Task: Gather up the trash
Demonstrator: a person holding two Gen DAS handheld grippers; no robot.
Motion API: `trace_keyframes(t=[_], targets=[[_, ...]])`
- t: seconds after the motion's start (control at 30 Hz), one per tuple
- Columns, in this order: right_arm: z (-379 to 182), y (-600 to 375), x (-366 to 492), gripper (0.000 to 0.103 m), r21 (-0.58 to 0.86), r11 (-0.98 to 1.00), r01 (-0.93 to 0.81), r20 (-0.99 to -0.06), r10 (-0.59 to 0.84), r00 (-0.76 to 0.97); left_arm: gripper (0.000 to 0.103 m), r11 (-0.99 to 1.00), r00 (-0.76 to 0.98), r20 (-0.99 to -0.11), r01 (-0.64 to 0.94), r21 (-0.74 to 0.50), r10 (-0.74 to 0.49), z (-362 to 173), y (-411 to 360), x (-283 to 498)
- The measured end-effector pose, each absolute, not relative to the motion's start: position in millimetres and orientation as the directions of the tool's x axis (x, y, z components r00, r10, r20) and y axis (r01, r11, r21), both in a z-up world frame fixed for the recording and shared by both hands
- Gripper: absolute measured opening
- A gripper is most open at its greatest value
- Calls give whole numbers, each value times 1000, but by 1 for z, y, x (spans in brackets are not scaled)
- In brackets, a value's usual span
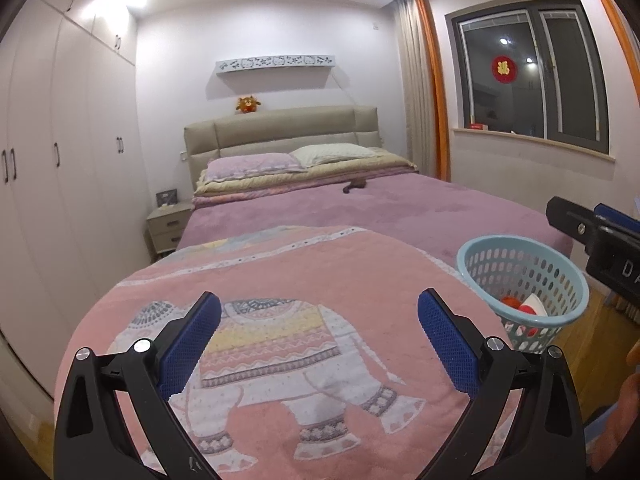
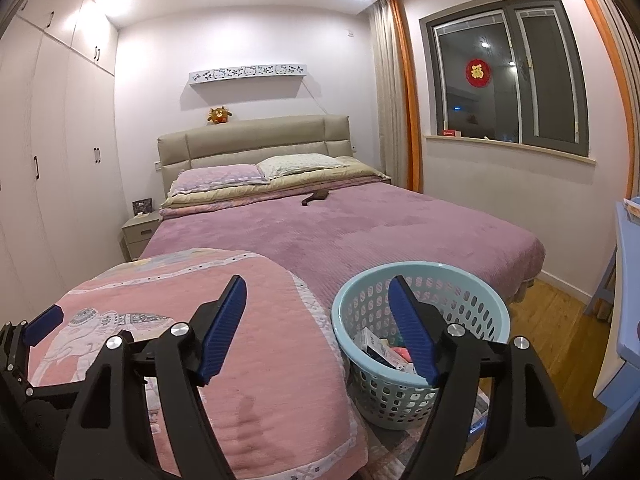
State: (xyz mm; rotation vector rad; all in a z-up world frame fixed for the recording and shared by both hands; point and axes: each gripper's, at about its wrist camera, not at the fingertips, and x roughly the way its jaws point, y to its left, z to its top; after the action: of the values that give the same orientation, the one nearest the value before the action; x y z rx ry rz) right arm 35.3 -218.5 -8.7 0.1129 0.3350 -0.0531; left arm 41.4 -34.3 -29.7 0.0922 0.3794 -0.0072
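Note:
A light blue perforated basket stands off the bed's right front corner and holds trash: a red piece and a white piece. In the right wrist view the basket holds a white box and pink scraps. My left gripper is open above a pink elephant blanket, nothing between its blue pads. My right gripper is open too, empty, straddling the blanket's edge and the basket's left rim. A small dark brown object lies on the purple bedspread near the pillows.
White wardrobe runs along the left wall, with a nightstand beside the headboard. A window is on the right wall. Wooden floor lies right of the bed, and blue furniture stands at the far right.

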Motion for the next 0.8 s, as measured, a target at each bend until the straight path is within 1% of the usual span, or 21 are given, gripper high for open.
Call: trace_keyframes(t=[0.1,0.23,0.43,0.63,0.8], targets=[[-8,-213,37,70,98,993,58,-332,-23,943,96,997,921,-389,26,73,4,-32,-26,44],[-10,-202,42,70,81,996,45,-342,-15,940,95,999,917,-398,-5,51,25,-35,-13,47],[-15,-186,50,70,63,998,14,-361,9,933,95,998,919,-391,-30,57,50,-35,1,49],[-18,-174,56,70,42,999,1,-374,15,927,95,999,915,-402,-28,24,36,-37,11,54],[-21,-167,64,70,39,999,-5,-388,20,921,95,999,907,-419,-27,20,33,-38,20,59]])
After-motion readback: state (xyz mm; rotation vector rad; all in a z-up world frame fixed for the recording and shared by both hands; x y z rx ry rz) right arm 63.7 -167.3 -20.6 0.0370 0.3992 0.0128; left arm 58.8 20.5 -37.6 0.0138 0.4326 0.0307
